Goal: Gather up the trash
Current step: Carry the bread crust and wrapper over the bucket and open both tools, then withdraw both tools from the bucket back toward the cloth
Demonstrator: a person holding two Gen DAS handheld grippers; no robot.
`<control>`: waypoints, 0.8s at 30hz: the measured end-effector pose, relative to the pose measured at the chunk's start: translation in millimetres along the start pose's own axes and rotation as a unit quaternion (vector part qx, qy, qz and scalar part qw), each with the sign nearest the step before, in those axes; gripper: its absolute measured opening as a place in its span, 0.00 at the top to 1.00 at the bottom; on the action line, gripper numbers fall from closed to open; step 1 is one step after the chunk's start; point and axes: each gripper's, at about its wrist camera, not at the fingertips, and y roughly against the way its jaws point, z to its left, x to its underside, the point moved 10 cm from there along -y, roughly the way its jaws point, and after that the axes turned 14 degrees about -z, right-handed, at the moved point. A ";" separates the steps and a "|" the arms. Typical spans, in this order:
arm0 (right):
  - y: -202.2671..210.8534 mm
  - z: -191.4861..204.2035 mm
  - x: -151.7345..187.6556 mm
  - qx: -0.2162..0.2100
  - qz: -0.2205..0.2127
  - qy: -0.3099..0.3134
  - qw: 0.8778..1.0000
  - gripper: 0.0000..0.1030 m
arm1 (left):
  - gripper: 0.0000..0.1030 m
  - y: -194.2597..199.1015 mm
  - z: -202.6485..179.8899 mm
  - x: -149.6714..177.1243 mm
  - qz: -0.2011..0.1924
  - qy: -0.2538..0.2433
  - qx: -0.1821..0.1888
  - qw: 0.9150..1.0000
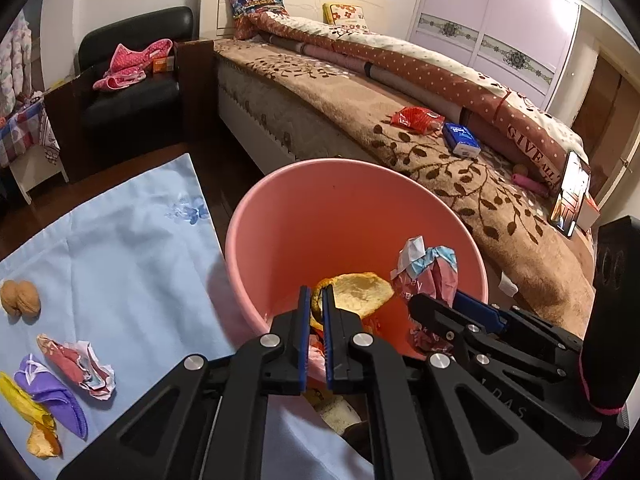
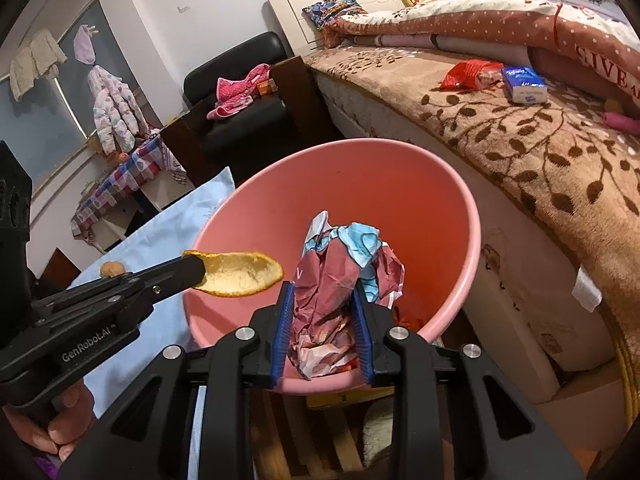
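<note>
A pink bin (image 1: 280, 216) (image 2: 360, 168) stands tilted beside the bed, and both grippers hang over its mouth. My left gripper (image 1: 316, 300) (image 2: 198, 267) is shut on a piece of orange peel (image 1: 362, 292) (image 2: 240, 274), which sticks out past its tips above the bin. My right gripper (image 2: 323, 292) (image 1: 438, 300) is shut on a crumpled maroon and light-blue wrapper (image 2: 332, 276) (image 1: 426, 276), held inside the rim. Some red-orange scraps lie at the bin's bottom, mostly hidden.
A light-blue cloth (image 1: 120, 248) on the left carries a walnut (image 1: 20, 298), a crumpled paper (image 1: 80, 364), a purple wrapper (image 1: 48, 392) and yellow peel (image 1: 32, 416). The bed on the right holds a red packet (image 1: 418, 118), a blue tissue pack (image 1: 460, 140) and a phone (image 1: 572, 192).
</note>
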 end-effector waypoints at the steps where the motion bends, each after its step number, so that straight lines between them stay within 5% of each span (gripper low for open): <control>1: -0.4 -0.1 -0.2 0.001 0.000 0.002 1.000 0.71 | 0.96 -0.5 -0.2 0.8 0.001 -0.001 -0.001 1.000; 4: -1.2 0.2 -0.3 0.000 0.002 0.005 1.000 0.68 | 0.95 0.2 -0.5 0.0 0.000 0.000 -0.001 1.000; 9: 0.0 1.2 -0.3 -0.002 0.005 0.005 1.000 0.64 | 0.67 7.4 -0.4 -3.5 -0.008 0.006 -0.002 1.000; 24: 33.3 15.1 -10.3 -0.004 -0.023 0.021 0.999 0.64 | 0.63 41.2 0.4 -12.7 -0.030 0.003 -0.019 0.999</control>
